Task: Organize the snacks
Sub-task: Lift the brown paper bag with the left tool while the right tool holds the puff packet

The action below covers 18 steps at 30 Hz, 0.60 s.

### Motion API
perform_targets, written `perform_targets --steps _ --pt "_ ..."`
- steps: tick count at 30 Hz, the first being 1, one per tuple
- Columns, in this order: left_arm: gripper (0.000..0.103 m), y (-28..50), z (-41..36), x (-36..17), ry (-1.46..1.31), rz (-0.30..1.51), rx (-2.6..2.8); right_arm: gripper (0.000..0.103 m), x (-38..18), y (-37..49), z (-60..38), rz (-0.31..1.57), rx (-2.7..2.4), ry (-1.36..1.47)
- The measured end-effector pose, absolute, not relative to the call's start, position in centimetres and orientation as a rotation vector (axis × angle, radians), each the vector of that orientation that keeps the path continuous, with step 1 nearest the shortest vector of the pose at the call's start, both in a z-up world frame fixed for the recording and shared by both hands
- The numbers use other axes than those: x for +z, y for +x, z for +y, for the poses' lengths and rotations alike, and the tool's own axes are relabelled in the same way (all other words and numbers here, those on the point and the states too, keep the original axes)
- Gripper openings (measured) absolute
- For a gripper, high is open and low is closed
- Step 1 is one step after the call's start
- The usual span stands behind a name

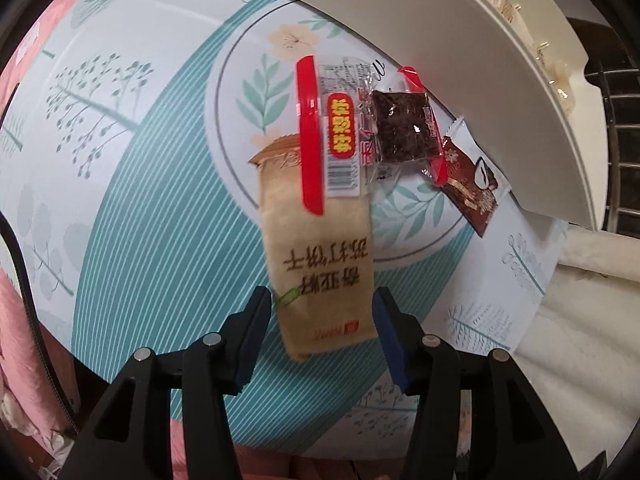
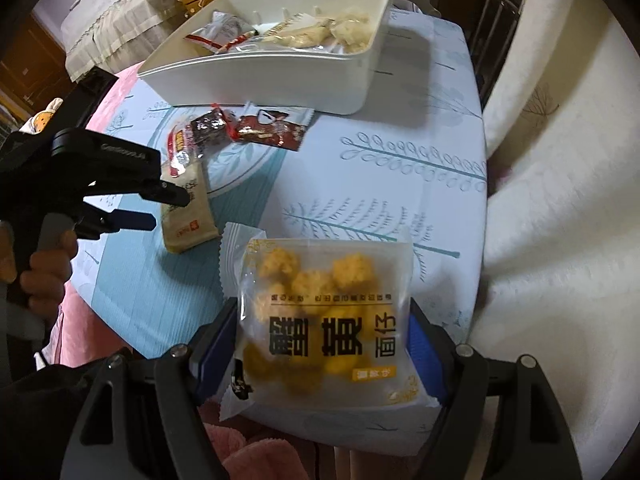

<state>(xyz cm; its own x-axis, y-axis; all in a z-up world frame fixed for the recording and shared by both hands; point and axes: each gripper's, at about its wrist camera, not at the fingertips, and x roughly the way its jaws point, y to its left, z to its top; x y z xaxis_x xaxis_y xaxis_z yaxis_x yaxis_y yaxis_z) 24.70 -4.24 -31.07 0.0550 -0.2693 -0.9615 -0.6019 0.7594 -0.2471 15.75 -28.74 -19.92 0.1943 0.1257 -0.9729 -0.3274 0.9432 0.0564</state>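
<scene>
A beige cracker packet (image 1: 320, 256) lies flat on the leaf-patterned tablecloth (image 1: 160, 208). My left gripper (image 1: 322, 320) stands open over the packet's near end, and neither pad presses on it. The right wrist view shows the same left gripper (image 2: 164, 208) just above that packet (image 2: 188, 216). My right gripper (image 2: 320, 344) is shut on a clear bag of yellow snack balls (image 2: 320, 304), held above the table's near edge. A white bin (image 2: 256, 76) with several wrapped snacks stands at the far side.
A clear red-edged packet with dark filling (image 1: 404, 128) overlaps the cracker packet's far end. A brown packet (image 1: 472, 188) lies against the bin's wall (image 1: 480, 80). Pink fabric (image 2: 76, 320) hangs at the left and white fabric (image 2: 560, 200) at the right. A hand (image 2: 44, 272) grips the left handle.
</scene>
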Motion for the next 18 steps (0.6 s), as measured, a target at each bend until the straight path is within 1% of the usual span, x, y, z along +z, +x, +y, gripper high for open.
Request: perform_targets --steps 16,18 --pt "0.054 28.6 -7.0 -32.4 -0.614 1.579 0.391 0.078 -20.0 18.0 -30.1 1.359 0.318 -0.130" --pt "0.053 29.1 -8.0 -32.6 -0.597 1.568 0.398 0.078 -19.9 18.2 -30.2 1.359 0.321 -0.126"
